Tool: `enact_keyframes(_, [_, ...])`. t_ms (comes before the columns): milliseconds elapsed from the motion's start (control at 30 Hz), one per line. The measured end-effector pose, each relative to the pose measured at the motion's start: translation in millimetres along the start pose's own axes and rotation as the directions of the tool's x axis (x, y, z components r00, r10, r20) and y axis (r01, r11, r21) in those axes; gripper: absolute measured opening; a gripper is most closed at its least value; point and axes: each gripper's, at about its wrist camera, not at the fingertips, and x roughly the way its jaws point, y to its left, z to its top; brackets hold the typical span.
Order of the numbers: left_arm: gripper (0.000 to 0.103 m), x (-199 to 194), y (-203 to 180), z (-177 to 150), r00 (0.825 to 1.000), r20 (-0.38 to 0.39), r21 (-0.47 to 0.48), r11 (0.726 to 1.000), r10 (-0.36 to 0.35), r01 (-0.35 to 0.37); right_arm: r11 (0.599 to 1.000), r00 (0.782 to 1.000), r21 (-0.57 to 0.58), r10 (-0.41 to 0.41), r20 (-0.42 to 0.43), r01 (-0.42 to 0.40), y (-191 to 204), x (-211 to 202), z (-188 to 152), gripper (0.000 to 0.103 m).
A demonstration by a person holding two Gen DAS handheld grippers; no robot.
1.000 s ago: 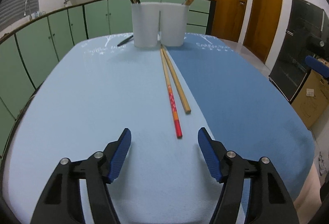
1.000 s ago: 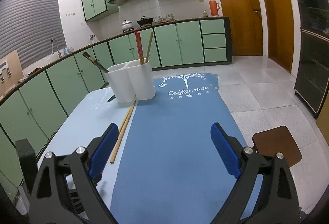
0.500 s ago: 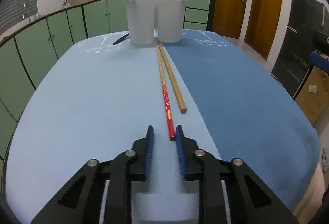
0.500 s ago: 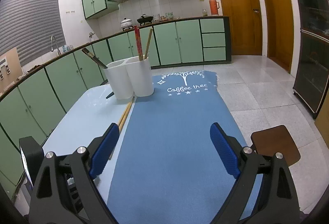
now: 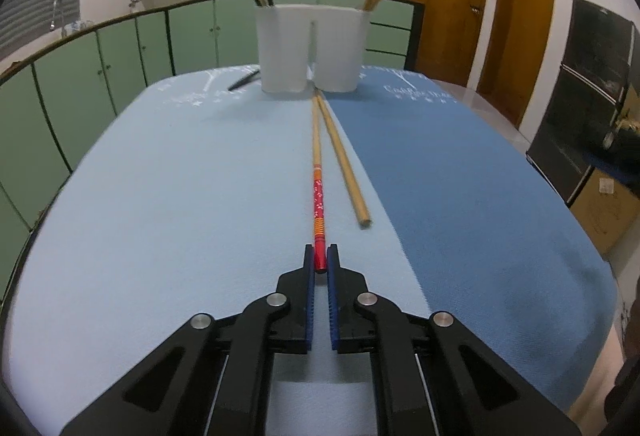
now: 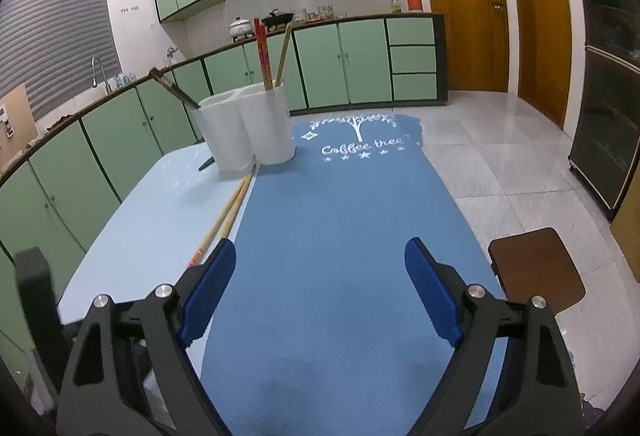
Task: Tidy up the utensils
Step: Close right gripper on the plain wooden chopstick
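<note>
Red lacquer pinched at the tip: our left gripper point(image 5: 320, 261) is clamped on the near end of the red-and-orange patterned chopstick point(image 5: 319, 204).

We see its long axis running straight ahead from our fingers to the white twin-cup plastic holder point(image 5: 312, 48), a plain wooden chopstick point(image 5: 343, 158) just beside it on the two-tone blue tablecloth point(image 5: 160, 196). Our right gripper point(image 6: 318, 286) hovers near, jaws wide but closing slightly, nothing between them; we judge the left hand better placed.
</note>
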Motion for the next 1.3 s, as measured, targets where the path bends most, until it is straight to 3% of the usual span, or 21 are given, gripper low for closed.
enact_keyframes(200, [0.006, -14, 20, 4, 0.997, 0.047, -0.019, 0.998, 0.060, -0.059, 1.000, 0.998, -0.010, 0.025, -0.061, -0.026, 13, 16, -7, 0.078])
enact_keyframes(433, [0.006, -11, 43, 7, 0.997, 0.030, -0.057, 0.996, 0.076, -0.074, 0.997, 0.991, -0.012, 0.072, -0.114, -0.074, 44, 38, -13, 0.072])
enact_keyframes(700, [0.005, -9, 56, 8, 0.997, 0.028, -0.062, 0.996, 0.067, -0.065, 0.998, 0.985, -0.044, 0.043, -0.166, -0.051, 81, 65, -23, 0.061])
enact_keyframes(1033, [0.005, 1, 67, 6, 1.000, -0.003, -0.091, 0.996, 0.016, -0.016, 0.996, 0.974, -0.078, 0.022, -0.224, -0.041, 101, 90, -27, 0.043])
enact_keyframes(1200, [0.005, 3, 68, 7, 1.000, -0.011, -0.084, 0.996, 0.009, -0.010, 0.994, 0.971, -0.104, 0.012, -0.241, -0.038, 107, 94, -29, 0.040])
enact_keyframes(1300, [0.005, 4, 66, 7, 1.000, -0.020, -0.079, 0.997, 0.011, -0.012, 0.996, 0.970, -0.089, 0.009, -0.245, -0.032, 103, 94, -28, 0.023])
